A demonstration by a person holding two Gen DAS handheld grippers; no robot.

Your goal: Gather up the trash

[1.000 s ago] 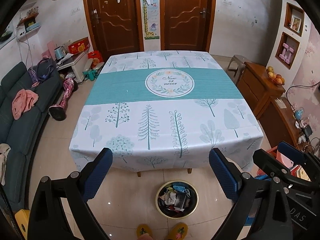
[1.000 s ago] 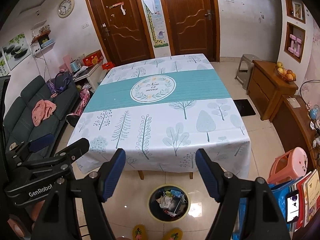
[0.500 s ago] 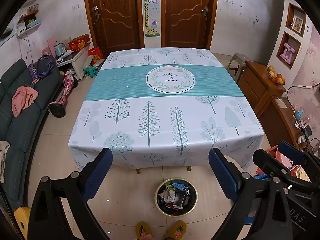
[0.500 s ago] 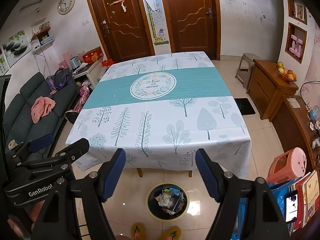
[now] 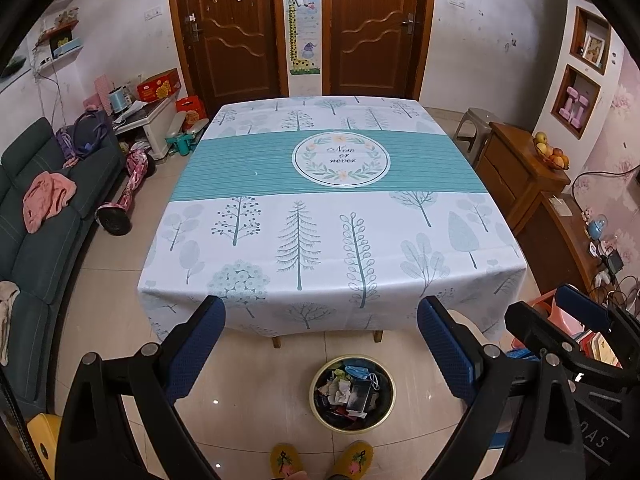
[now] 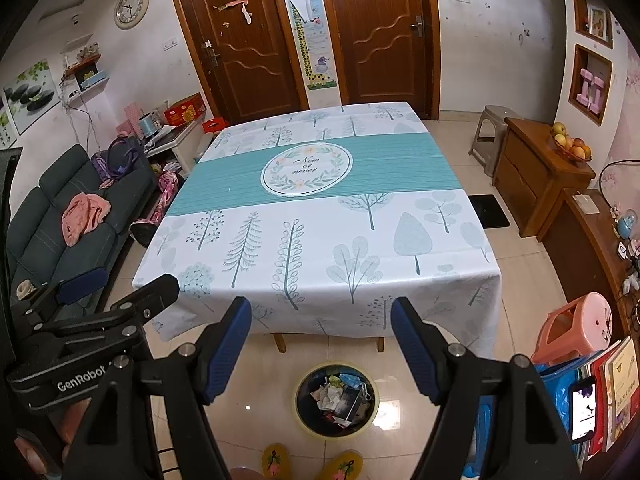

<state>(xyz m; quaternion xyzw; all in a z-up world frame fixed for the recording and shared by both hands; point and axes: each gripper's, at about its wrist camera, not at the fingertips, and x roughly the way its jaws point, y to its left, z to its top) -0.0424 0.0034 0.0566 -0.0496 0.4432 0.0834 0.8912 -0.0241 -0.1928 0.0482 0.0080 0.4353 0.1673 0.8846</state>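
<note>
place: home living room | cues: sofa (image 5: 48, 216); clothed table (image 5: 320, 216); wall clock (image 6: 131, 8); fruit bowl (image 6: 573, 148)

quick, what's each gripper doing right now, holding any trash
Left gripper: open, holding nothing.
Right gripper: open, holding nothing.

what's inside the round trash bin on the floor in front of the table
The trash bin holds crumpled paper scraps, a blue face mask near the top and a dark flat packet. Whatever lies beneath that top layer is covered. Both claws are open and empty.
</note>
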